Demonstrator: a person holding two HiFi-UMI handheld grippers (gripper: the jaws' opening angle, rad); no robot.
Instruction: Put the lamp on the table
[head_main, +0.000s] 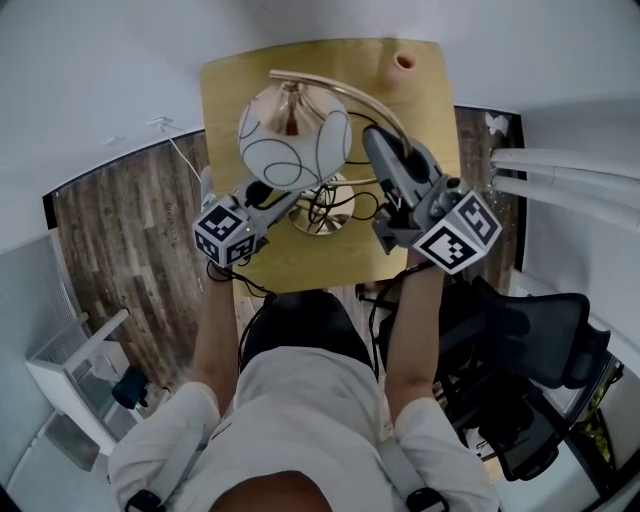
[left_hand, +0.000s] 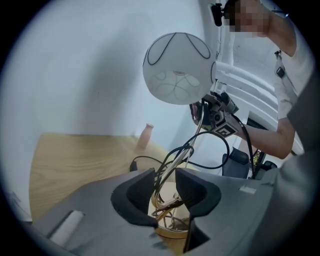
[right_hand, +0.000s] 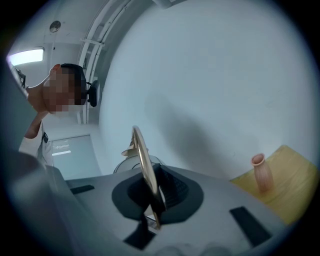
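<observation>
The lamp stands on the wooden table (head_main: 230, 90); it has a white globe shade (head_main: 293, 137) with dark line patterns, a curved gold stem (head_main: 340, 88) and a round gold base (head_main: 322, 212). Its black cord (left_hand: 220, 145) is looped around the lower stem. My left gripper (left_hand: 165, 187) is open just above the base (left_hand: 172, 230). The lower stem and the cord pass between its pads, and neither pad presses on them. My right gripper (right_hand: 152, 192) is shut on the gold stem (right_hand: 142, 155) partway up the arc, to the right of the shade (left_hand: 179, 68).
A small pink vase (head_main: 404, 61) stands near the table's far right corner. A black office chair (head_main: 530, 330) sits at the right, close to my right arm. White bars (head_main: 570, 170) run along the right wall. A white rack (head_main: 80, 370) stands on the wood floor at the lower left.
</observation>
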